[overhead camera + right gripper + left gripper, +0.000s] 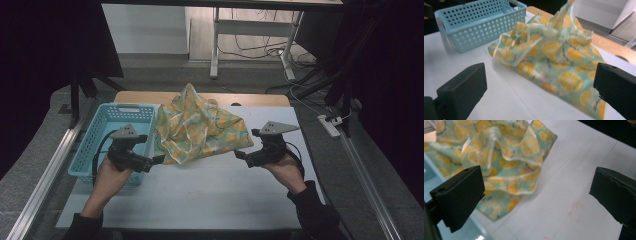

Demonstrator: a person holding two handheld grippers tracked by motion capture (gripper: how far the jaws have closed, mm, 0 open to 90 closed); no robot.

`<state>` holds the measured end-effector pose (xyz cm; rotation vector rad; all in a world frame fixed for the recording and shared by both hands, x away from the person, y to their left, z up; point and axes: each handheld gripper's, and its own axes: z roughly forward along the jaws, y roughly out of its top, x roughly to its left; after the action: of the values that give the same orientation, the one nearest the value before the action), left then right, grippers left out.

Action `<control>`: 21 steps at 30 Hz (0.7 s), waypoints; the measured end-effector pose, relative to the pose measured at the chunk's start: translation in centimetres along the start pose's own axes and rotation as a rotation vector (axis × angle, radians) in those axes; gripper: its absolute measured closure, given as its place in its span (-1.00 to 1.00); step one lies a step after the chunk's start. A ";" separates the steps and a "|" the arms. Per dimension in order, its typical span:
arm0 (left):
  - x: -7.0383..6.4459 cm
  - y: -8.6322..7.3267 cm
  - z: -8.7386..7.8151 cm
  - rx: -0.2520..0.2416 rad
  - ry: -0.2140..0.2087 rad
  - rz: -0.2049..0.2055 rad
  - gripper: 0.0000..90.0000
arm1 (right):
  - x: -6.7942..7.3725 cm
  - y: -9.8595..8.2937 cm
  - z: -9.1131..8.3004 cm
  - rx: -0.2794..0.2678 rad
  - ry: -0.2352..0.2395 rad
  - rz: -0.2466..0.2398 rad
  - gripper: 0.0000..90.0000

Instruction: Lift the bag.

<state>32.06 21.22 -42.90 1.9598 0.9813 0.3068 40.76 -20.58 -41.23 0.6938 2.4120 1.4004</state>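
Observation:
A crumpled cloth [197,127] printed with orange slices on pale green lies heaped on the white table [215,190], its left edge against the basket. It also appears in the left gripper view [506,160] and the right gripper view [554,55]. My left gripper [161,159] is open just off the cloth's near left corner, nothing between its jaws. My right gripper [239,155] is open beside the cloth's near right corner, jaws apart and empty.
A light blue perforated basket [107,125] stands on the table's left side, partly under my left hand; the right gripper view shows it [481,22] behind the cloth. Bare white tabletop spreads in front of the cloth. A wooden edge [260,99] runs along the back.

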 end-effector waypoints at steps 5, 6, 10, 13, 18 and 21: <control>-0.7 -2.7 -0.9 0.002 0.003 -0.015 -1.00 | 0.7 -2.5 -0.7 0.014 0.001 0.022 -1.00; -0.9 -3.3 -1.1 0.001 0.008 -0.018 -1.00 | 0.9 -3.0 -0.9 0.022 -0.003 0.027 -1.00; -1.5 -5.5 -2.0 -0.004 0.030 -0.033 -1.00 | 1.5 -5.0 -1.5 0.044 -0.022 0.035 -1.00; -2.0 -6.9 -2.9 -0.013 0.058 -0.038 -1.00 | 1.7 -6.4 -2.3 0.054 -0.035 0.057 -1.00; -2.8 -9.1 -3.9 -0.014 0.091 -0.062 -1.00 | 2.1 -9.2 -3.6 0.079 -0.055 0.106 -1.00; -3.2 -10.3 -4.4 -0.010 0.116 -0.077 -1.00 | 2.4 -10.6 -4.5 0.085 -0.070 0.137 -1.00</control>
<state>22.22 24.44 -48.22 1.9074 1.1247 0.3840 33.83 -27.08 -48.20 0.9295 2.4211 1.3056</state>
